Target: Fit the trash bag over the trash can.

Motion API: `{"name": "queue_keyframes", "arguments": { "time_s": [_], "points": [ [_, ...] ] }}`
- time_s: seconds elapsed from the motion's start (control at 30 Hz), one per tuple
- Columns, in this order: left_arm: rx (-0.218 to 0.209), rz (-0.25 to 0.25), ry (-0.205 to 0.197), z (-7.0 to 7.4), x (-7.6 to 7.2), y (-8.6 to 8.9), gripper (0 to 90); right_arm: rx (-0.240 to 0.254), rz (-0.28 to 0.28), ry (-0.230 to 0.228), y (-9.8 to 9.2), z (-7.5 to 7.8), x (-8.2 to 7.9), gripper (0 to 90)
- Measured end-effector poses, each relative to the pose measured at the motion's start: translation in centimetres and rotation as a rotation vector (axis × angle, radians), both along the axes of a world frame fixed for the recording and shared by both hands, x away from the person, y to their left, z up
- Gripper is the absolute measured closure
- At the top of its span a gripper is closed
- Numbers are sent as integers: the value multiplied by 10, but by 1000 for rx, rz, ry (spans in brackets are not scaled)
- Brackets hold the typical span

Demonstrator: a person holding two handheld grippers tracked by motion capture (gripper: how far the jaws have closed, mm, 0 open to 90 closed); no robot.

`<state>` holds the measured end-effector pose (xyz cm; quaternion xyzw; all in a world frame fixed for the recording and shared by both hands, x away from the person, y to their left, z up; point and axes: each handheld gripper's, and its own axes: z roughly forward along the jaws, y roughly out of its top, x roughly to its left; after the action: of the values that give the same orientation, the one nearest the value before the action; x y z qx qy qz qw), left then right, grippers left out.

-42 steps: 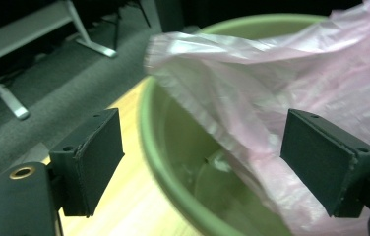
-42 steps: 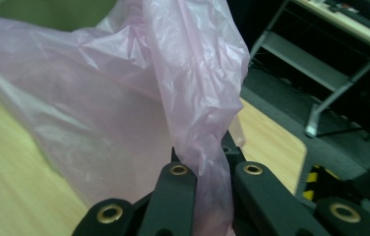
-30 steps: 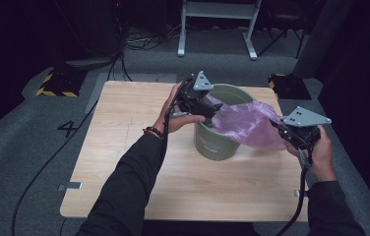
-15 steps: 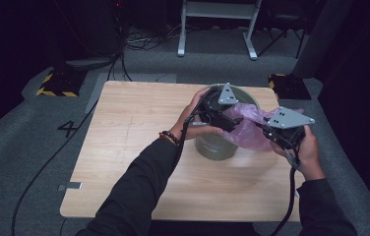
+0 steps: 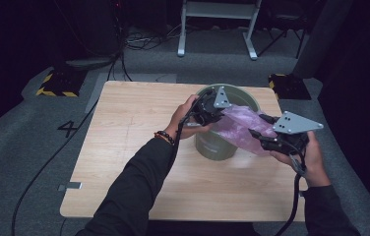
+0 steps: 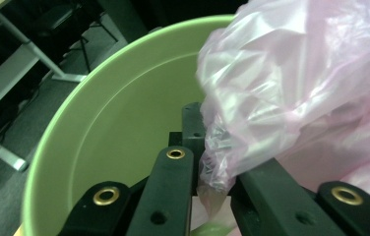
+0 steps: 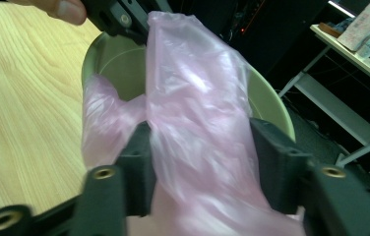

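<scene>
Left tool (image 5: 211,112) clamps pink bag (image 5: 244,129); right tool (image 5: 266,139) opening around it; floor mark (image 5: 70,129) probably "4".

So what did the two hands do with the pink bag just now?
The left gripper moved across the green bucket to the pink bag and its fingers closed on a fold. The right gripper came inward and its fingers have just been opening, with the bag between them. The bucket and table stayed put.

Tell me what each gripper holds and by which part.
The left gripper is shut on a bunched fold of the pink plastic bag over the green bucket. The right gripper has just been opening; the bag lies between its jaws, unpinched.
</scene>
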<state>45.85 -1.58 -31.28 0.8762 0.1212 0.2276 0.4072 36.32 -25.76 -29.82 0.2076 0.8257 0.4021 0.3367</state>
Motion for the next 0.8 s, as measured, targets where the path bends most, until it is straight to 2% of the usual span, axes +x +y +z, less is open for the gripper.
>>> {"name": "queue_keyframes", "arguments": {
  "time_s": [0.17, 0.23, 0.33, 0.43, 0.47, 0.5, 0.57, 0.63, 0.7, 0.8],
  "points": [
    [-12, 31, 15, -4, 8, 12, 887, 23, -1, 23, -11, -3, -6, 337],
    [-23, 41, 27, -5, 11, 16, 887, 24, 0, 22, -15, -5, -9, 326],
    [-33, 57, 35, -7, 15, 21, 887, 32, -32, 11, -23, -9, -14, 287],
    [-36, 55, 46, -9, 17, 26, 887, 31, -65, -18, -30, -13, -20, 294],
    [-39, 56, 50, -10, 17, 27, 887, 26, -85, -29, -32, -14, -21, 341],
    [-44, 56, 54, -10, 18, 29, 886, 28, -92, -34, -34, -16, -22, 431],
    [-51, 52, 57, -11, 18, 31, 884, 27, -93, -38, -35, -20, -22, 547],
    [-60, 49, 67, -12, 18, 33, 863, 15, -83, -45, -35, -26, -20, 710],
    [-66, 56, 68, -12, 18, 35, 789, 7, -73, -50, -33, -30, -19, 804],
    [-96, 67, 75, -11, 16, 36, 514, 10, -68, -66, -28, -33, -18, 875]
  ]
}}
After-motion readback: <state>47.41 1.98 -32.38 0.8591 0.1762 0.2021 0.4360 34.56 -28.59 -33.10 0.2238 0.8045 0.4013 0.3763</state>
